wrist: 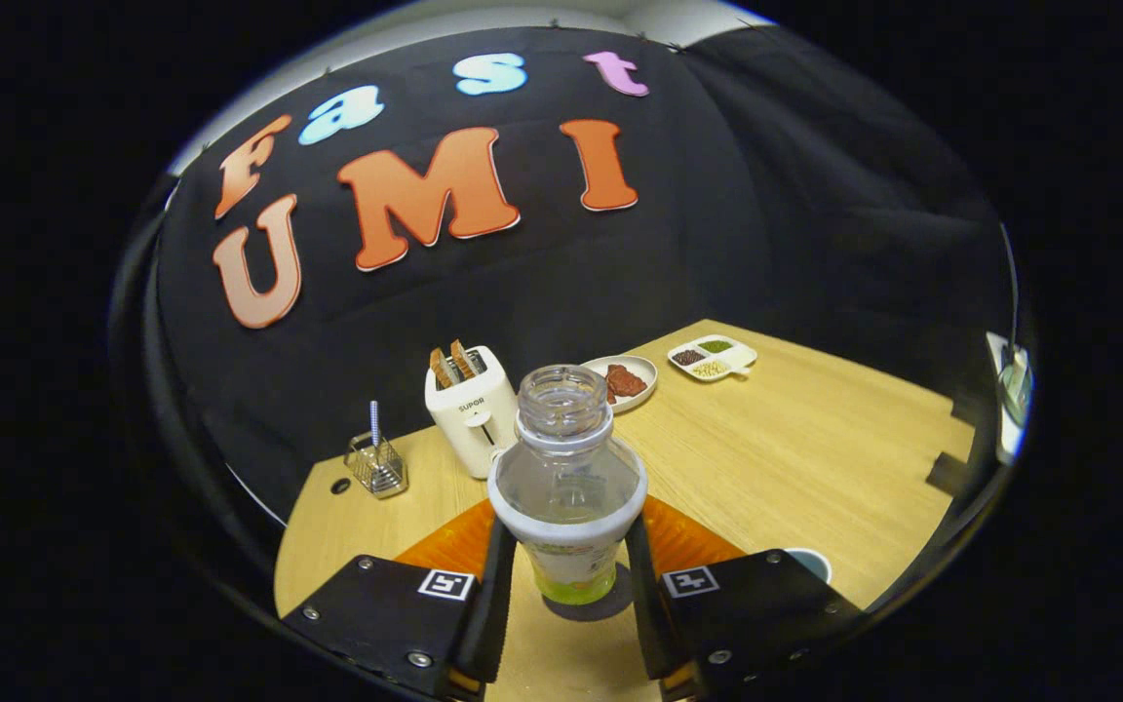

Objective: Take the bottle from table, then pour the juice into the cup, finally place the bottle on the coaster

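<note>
A clear, uncapped bottle with a white label and a little yellow-green juice at its bottom stands upright between my fingers. My gripper is shut on the bottle, one finger pressing each side of the label. The bottle's shadow lies right under its base on the wooden table; I cannot tell whether the base touches the wood. A cup with a bluish rim peeks out just beyond my right finger, mostly hidden by it.
Beyond the bottle stands a white toaster with two slices of toast. A plate of reddish food and a divided dish lie farther back. A small wire holder sits left of the toaster.
</note>
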Available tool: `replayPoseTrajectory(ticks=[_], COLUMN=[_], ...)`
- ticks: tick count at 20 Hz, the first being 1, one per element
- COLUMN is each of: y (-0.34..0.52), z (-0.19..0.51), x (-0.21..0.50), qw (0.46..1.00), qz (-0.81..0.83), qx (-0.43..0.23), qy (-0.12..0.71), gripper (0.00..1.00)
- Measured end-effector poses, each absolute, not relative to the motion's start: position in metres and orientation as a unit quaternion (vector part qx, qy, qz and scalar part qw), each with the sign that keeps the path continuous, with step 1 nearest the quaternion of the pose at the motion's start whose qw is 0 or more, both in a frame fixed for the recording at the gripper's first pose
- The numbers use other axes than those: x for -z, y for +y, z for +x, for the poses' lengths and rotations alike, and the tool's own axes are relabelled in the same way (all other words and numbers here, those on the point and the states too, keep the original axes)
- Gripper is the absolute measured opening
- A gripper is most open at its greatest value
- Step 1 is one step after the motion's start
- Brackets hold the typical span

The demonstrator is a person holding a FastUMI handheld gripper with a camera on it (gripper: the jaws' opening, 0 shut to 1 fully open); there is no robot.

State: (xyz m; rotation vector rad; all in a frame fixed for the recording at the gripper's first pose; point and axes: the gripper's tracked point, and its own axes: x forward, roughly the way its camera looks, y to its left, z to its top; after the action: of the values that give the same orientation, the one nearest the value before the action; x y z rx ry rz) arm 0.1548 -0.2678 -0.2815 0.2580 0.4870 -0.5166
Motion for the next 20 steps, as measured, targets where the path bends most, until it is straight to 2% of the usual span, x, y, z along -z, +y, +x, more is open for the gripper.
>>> replayPoseTrajectory(ticks=[7, 20], y=[-0.25, -0.246], z=[0.171, 0.167], x=[0.323, 0.348], qw=[0.927, 0.915], qz=[0.064, 0.071], qx=[0.236, 0.24], qy=[0.285, 0.316], gripper=[0.56, 0.58])
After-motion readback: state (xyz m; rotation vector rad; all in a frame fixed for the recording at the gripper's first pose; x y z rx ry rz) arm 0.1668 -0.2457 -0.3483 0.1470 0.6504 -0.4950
